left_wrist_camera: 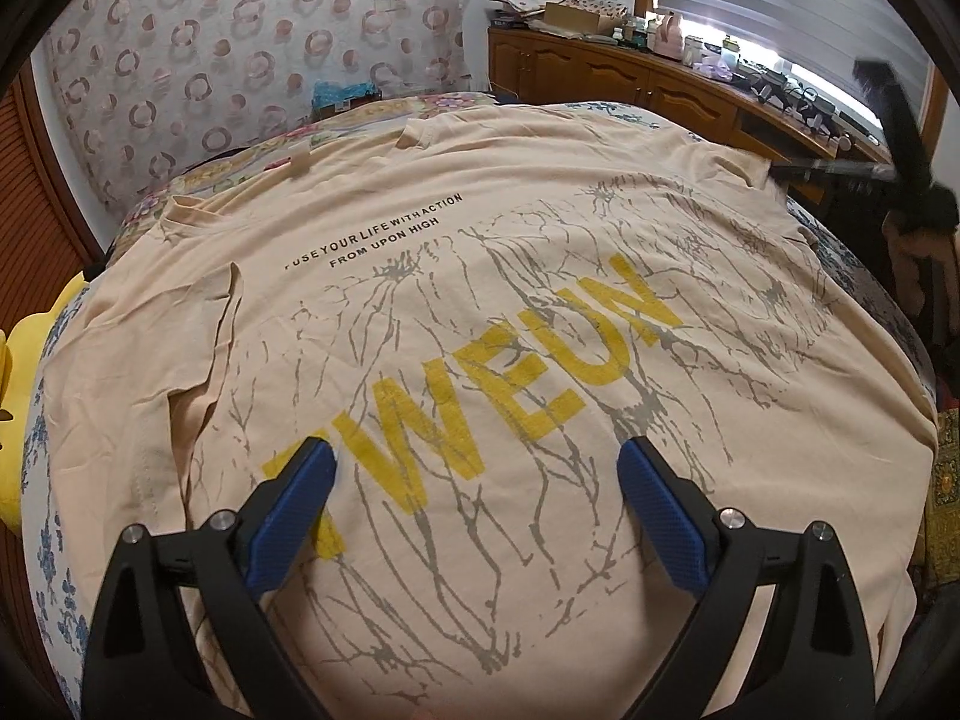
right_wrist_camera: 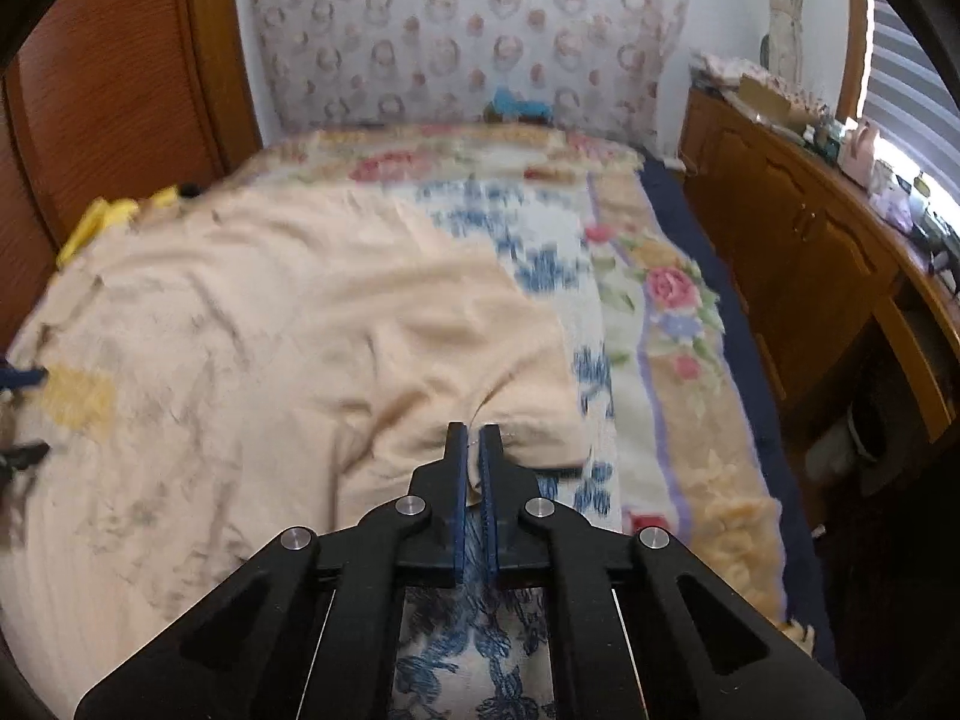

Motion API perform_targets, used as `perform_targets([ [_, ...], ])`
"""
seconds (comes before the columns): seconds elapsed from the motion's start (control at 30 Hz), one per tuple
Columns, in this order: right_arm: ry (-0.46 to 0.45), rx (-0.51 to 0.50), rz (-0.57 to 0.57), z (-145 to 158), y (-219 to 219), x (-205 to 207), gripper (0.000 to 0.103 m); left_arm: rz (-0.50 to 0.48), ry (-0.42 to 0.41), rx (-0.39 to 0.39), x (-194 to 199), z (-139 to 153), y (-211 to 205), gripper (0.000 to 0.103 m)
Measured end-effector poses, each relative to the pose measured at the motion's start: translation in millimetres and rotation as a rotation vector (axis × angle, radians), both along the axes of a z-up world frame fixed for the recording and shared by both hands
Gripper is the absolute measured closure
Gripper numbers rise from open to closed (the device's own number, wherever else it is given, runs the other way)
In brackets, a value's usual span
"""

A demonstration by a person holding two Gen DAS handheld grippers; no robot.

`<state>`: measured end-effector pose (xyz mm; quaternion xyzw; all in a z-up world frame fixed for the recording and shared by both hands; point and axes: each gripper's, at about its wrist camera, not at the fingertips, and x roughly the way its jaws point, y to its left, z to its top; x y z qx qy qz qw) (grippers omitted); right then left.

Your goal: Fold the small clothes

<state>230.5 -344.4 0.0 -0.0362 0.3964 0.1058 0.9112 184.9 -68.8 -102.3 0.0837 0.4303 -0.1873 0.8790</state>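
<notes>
A beige T-shirt point(left_wrist_camera: 480, 312) with yellow letters and grey crack print lies spread flat on the bed. My left gripper point(left_wrist_camera: 477, 459) is open, its blue pads point(left_wrist_camera: 294, 510) hovering just above the shirt's printed middle. My right gripper point(right_wrist_camera: 474, 435) is shut on the T-shirt's sleeve edge point(right_wrist_camera: 528, 426) at the shirt's right side, and the cloth bunches up at the pads. In the left wrist view the right gripper point(left_wrist_camera: 780, 171) shows as a dark blurred shape at the shirt's far right edge.
The bed carries a floral blanket point(right_wrist_camera: 654, 300). A wooden cabinet point(right_wrist_camera: 798, 252) with clutter on top runs along the right side under a window. A patterned curtain point(left_wrist_camera: 258, 42) hangs behind the bed. A yellow item point(right_wrist_camera: 102, 222) lies at the far left.
</notes>
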Motion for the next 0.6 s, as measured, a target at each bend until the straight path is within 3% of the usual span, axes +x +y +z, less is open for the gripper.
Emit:
perform_targets([
  [0.13, -0.078, 0.048, 0.029, 35, 8, -5, 0.102, 0.000, 0.000, 0.000, 0, 0, 0, 0.006],
  [0.3, -0.131, 0.057, 0.136, 71, 50, -5, 0.102, 0.000, 0.000, 0.000, 0, 0, 0, 0.006],
  [0.6, -0.098, 0.145, 0.326, 87, 137, -2, 0.100, 0.000, 0.000, -0.001, 0, 0, 0, 0.006],
])
